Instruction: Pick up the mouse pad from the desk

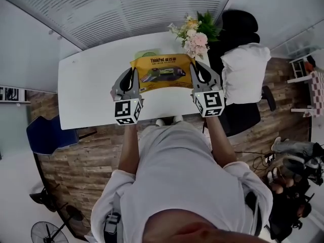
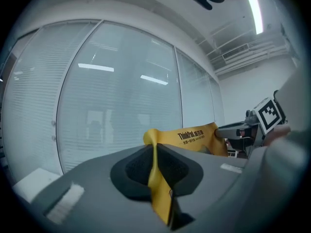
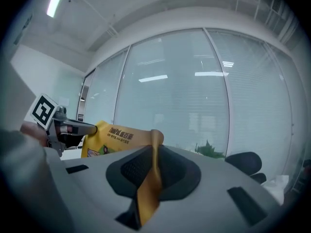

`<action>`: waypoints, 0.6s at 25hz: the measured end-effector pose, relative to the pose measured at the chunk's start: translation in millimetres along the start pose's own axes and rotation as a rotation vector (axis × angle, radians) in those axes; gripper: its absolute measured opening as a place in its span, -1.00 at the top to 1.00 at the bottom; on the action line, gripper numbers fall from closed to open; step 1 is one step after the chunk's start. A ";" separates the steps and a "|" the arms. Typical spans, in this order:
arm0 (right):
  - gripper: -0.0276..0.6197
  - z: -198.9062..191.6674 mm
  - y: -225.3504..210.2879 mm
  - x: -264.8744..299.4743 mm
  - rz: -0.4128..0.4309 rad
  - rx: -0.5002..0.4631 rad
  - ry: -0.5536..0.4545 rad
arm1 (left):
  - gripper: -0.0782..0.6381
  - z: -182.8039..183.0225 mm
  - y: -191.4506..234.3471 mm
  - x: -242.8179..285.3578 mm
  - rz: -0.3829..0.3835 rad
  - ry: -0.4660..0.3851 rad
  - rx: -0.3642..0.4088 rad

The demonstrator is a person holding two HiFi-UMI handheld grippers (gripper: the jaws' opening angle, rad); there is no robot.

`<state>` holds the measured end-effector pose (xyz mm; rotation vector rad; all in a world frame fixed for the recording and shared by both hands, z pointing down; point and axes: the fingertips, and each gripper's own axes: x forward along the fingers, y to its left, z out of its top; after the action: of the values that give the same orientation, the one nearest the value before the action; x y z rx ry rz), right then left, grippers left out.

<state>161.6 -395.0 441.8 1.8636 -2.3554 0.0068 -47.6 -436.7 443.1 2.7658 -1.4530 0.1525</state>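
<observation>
The yellow mouse pad [image 1: 163, 73] with printed lettering hangs stretched between my two grippers, lifted above the white desk [image 1: 86, 90]. My left gripper [image 1: 130, 78] is shut on the pad's left edge; in the left gripper view the yellow mouse pad [image 2: 158, 178] is pinched between the dark pads. My right gripper [image 1: 200, 73] is shut on the pad's right edge, and the right gripper view shows the mouse pad [image 3: 149, 183] clamped the same way. Each gripper view shows the other gripper [image 2: 252, 127] [image 3: 60, 127] across the pad.
A bouquet of flowers [image 1: 195, 34] stands at the desk's far right corner. A black chair with a white cushion [image 1: 245, 72] is to the right of the desk. A green item [image 1: 146, 54] peeks out behind the pad. A blue chair [image 1: 48, 133] sits at the left.
</observation>
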 end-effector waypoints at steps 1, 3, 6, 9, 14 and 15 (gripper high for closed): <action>0.78 13.1 0.2 -4.8 -0.003 -0.012 -0.028 | 0.71 12.9 -1.2 -4.5 0.000 -0.022 0.010; 0.78 35.1 0.9 -12.3 -0.005 -0.027 -0.076 | 0.71 34.1 -3.0 -13.0 0.002 -0.058 0.026; 0.78 58.7 1.8 -20.7 -0.004 -0.044 -0.129 | 0.71 59.0 -5.5 -23.2 0.009 -0.105 0.052; 0.78 76.3 3.1 -29.1 -0.003 -0.068 -0.166 | 0.71 82.2 -8.2 -32.8 0.007 -0.151 0.062; 0.78 97.5 5.2 -39.8 -0.005 -0.068 -0.217 | 0.71 110.0 -13.3 -45.5 0.015 -0.199 0.094; 0.78 100.8 5.8 -41.9 -0.006 -0.069 -0.223 | 0.71 112.7 -14.7 -47.2 0.017 -0.204 0.099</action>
<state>154.8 -362.0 337.8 1.9283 -2.4556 -0.2945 -53.2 -396.1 327.1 2.9233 -1.5532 -0.0609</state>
